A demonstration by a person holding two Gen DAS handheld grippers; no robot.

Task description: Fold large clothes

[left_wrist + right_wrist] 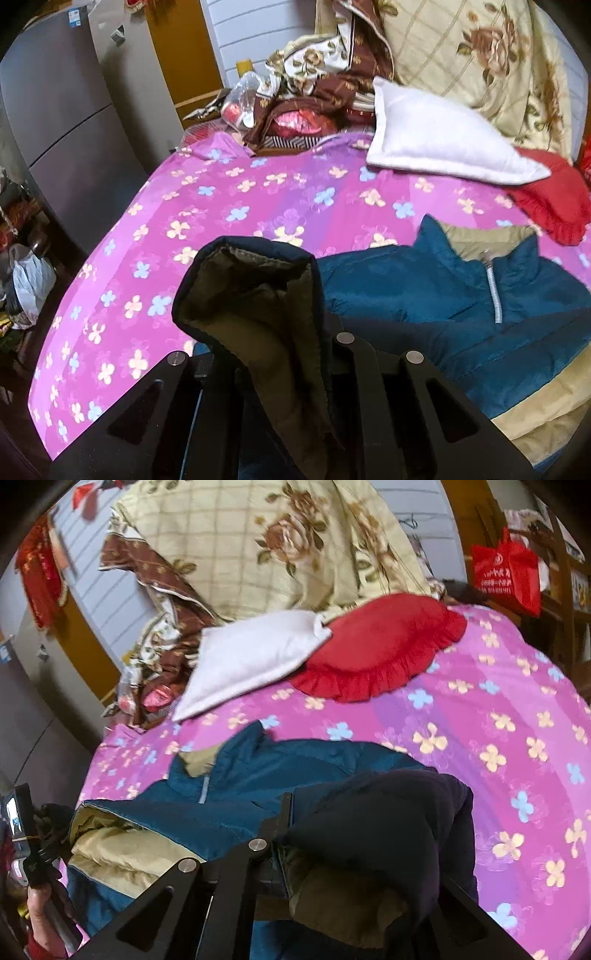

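Folding is partly done: the blue jacket (424,295) lies at the near edge of the flowered bedspread (221,206), collar toward twelve o'clock, zipper closed. Left gripper (291,369) pinches a lifted dark, olive-lined part, probably the hem; right gripper (291,853) clamps another at five o'clock. Bringing these over the body and smoothing appear to remain.

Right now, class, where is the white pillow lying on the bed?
The white pillow lies at the far end of the purple flowered bedsheet, in front of the rose-patterned quilt, its corner overlapping the red cushion beside it.
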